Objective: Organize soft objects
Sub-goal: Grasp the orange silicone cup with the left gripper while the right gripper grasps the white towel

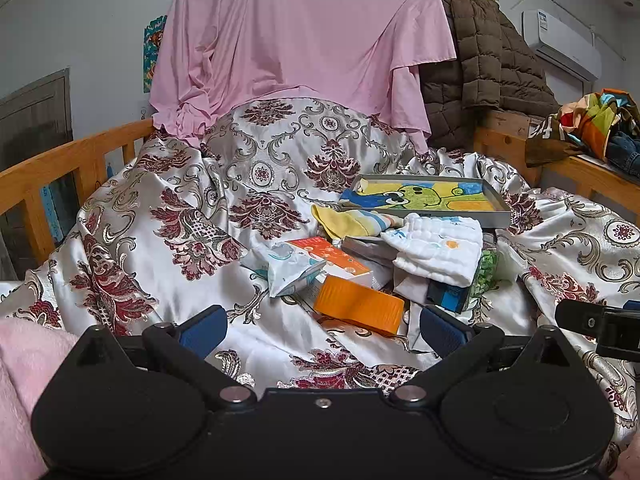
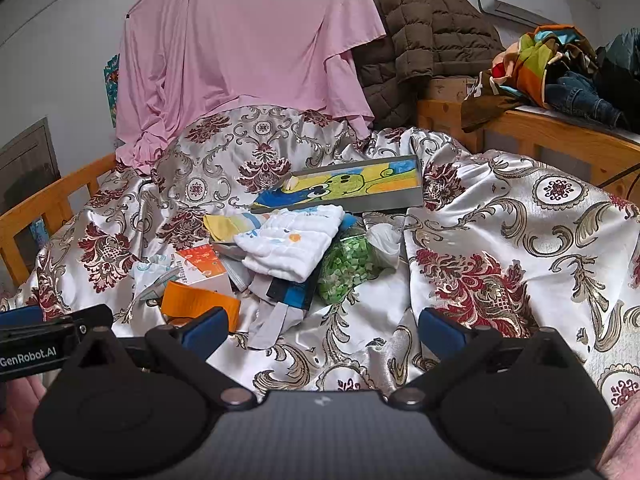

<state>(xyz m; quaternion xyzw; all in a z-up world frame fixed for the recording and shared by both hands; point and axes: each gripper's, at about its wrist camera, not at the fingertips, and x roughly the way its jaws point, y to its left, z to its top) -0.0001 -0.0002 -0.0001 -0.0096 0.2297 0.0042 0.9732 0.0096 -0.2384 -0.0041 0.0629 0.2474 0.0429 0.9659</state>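
- Two grippers hover low over the bed, side by side: left gripper (image 1: 322,326) with jaws wide apart and nothing between them, right gripper (image 2: 322,326) likewise spread and empty.
- Each one catches the other at the edge of its own view, close alongside.
- Under both, a satin bedspread (image 1: 160,208), silver with dark red floral medallions, lies rumpled across the bed.
- Just ahead of the left gripper, an orange block (image 1: 358,304) lies tilted on the cloth, with a crumpled white-and-teal packet (image 1: 286,266) beside it and an orange-and-white carton (image 1: 332,258) just behind.
- Middle of the heap: a folded white quilted cloth (image 1: 438,248) sits on top of the clutter, with a clear bag of green pieces (image 2: 350,266) tucked against its right side.
- Peeking out behind it, a yellow striped cloth (image 1: 348,222).
- Further back, a flat tray with a green cartoon picture (image 1: 428,196) rests tilted on the folds.
- Beyond that, a wooden bed rail (image 1: 52,164) on the left, a pink sheet (image 1: 304,36) draped high, and a brown puffer jacket (image 1: 484,56) hanging to its right.
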